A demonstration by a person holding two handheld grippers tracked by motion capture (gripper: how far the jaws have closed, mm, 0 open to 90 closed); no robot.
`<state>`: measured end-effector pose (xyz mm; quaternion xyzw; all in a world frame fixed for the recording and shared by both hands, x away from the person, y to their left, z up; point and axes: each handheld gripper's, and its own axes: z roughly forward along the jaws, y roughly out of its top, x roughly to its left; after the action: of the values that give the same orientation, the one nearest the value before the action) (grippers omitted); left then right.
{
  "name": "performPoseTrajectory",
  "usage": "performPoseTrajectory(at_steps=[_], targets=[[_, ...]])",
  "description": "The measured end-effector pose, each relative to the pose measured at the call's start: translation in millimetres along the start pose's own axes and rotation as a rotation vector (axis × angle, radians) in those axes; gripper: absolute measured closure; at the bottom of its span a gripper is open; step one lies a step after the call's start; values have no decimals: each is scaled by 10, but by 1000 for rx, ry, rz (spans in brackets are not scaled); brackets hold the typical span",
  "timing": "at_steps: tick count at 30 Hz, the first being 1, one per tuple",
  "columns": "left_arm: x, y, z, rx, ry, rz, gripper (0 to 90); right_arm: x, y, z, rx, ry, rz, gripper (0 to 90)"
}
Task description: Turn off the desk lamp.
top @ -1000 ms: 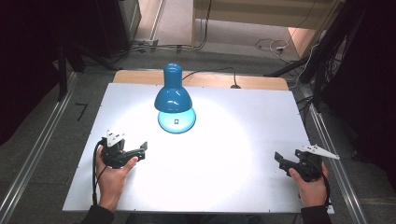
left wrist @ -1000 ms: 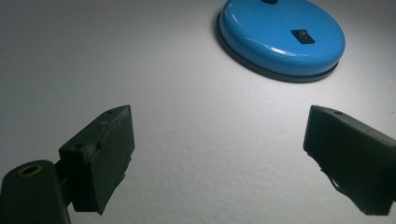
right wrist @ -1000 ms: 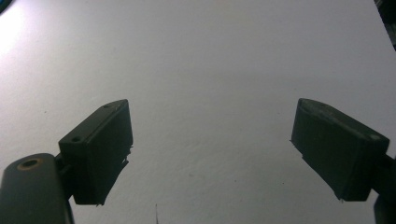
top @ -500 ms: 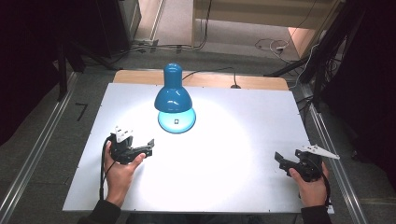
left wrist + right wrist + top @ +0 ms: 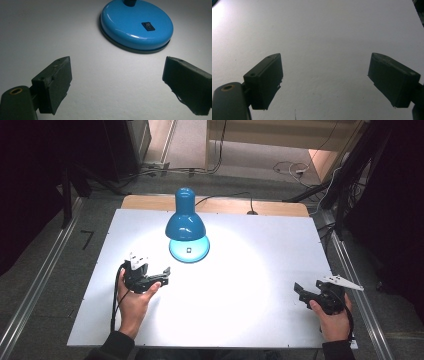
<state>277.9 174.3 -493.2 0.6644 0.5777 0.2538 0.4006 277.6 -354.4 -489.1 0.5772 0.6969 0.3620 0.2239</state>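
Note:
A blue desk lamp point(image 5: 186, 223) stands lit at the back middle of the white table point(image 5: 260, 255), its round base point(image 5: 137, 25) carrying a black rocker switch point(image 5: 148, 26). My left gripper point(image 5: 164, 274) is open, a short way to the front left of the lamp base, jaws pointing toward it with nothing between them; in the left gripper view its own gripper point(image 5: 117, 85) faces the base. My right gripper point(image 5: 299, 291) rests open near the table's right front edge, over bare tabletop point(image 5: 322, 37), with the gripper point(image 5: 324, 82) empty.
A black cable point(image 5: 220, 198) runs from the lamp over the table's wooden back edge point(image 5: 280, 208). Metal rails point(image 5: 37, 285) flank the table on both sides. Dark stands and cables point(image 5: 345, 185) crowd the floor at the back right.
My left gripper has moved forward and to the right, closer to the lamp base. The right gripper has stayed where it was.

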Motion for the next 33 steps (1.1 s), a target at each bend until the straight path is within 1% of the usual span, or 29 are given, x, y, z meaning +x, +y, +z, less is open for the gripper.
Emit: performPoseTrajectory(at_steps=[9, 14, 18, 27, 28, 29, 33], targets=[[-47, 25, 58, -4, -9, 1, 96, -1, -1, 0, 3, -1, 2, 112], [-57, 30, 85, -3, -5, 4, 96, -3, -1, 0, 2, 0, 3, 113], [-67, 40, 109, -6, -9, -1, 98, -2, -1, 2, 2, 0, 2, 113], [-111, 71, 185, -3, -18, 3, 100, -5, -2, 0, 2, 0, 3, 112], [-116, 76, 192, -2, -17, 8, 101, -5, -2, 1, 2, 0, 3, 113], [-123, 80, 199, -3, -15, 9, 120, -5, -2, 1, 2, 0, 4, 113], [-146, 96, 226, -5, -19, 9, 133, -4, -2, -1, 3, 1, 4, 113]])
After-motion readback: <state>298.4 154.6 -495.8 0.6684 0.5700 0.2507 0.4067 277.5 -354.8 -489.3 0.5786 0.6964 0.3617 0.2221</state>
